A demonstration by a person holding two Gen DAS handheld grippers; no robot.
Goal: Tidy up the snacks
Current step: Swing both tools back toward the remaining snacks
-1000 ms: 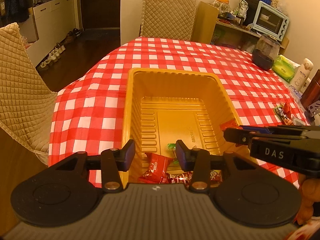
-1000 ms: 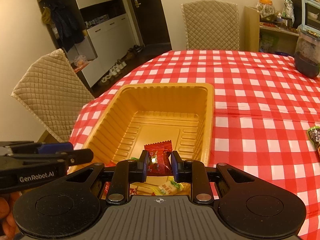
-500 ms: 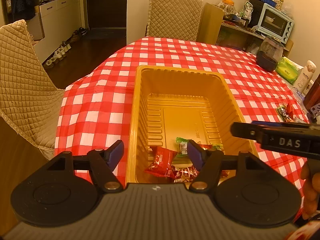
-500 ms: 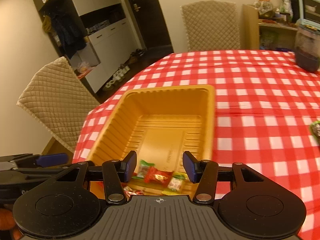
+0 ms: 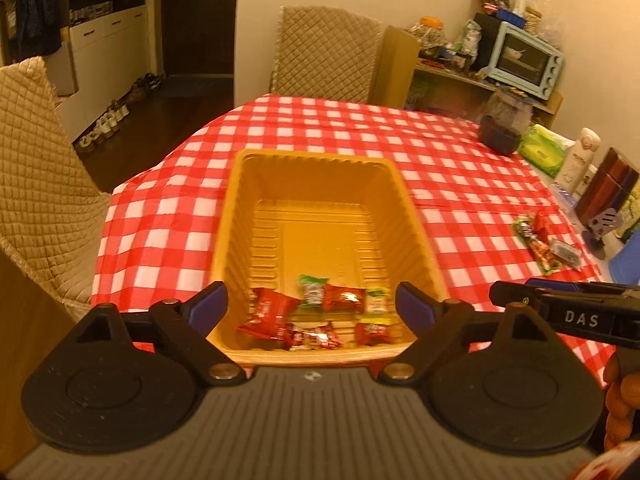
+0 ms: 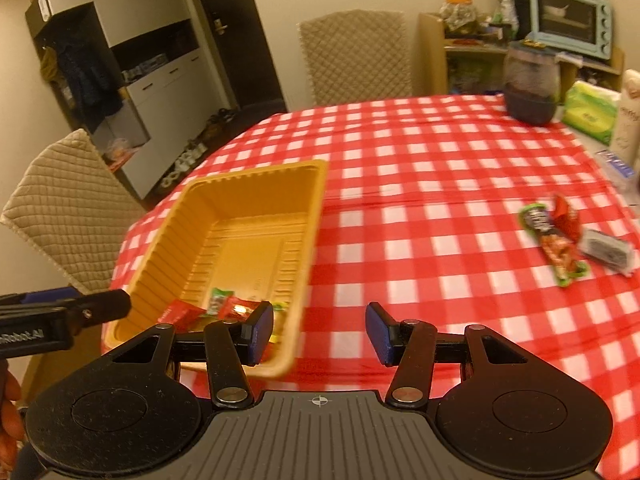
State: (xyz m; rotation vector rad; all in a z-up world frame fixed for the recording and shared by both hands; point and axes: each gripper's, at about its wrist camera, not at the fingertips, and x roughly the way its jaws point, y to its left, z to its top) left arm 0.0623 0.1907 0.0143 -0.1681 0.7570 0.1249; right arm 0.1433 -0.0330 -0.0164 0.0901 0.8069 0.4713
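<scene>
On my far left a quilted chair stands against the table edge. My left gripper hangs over the near end of the yellow tray, its jaws spread wide and empty, one blue fingertip past each side wall. The tray sits on the red checked tablecloth. Inside it, bunched at the near end, lie the snacks already sorted: a red packet on the left, a green-topped one beside it, another red packet touching that, and more red wrappers along the near wall. The far part of the tray floor is bare.

Moving right, my right gripper hovers above the cloth just beside the tray's right wall, jaws open and holding nothing; its left fingertip overlaps the tray corner in view.

Further right, well apart from the tray, loose snacks lie in a small cluster on the cloth: a green-and-dark wrapper, a red one touching it, a long red-and-green packet and a grey packet. At the far right edge stand a dark jar and a green tissue pack.
</scene>
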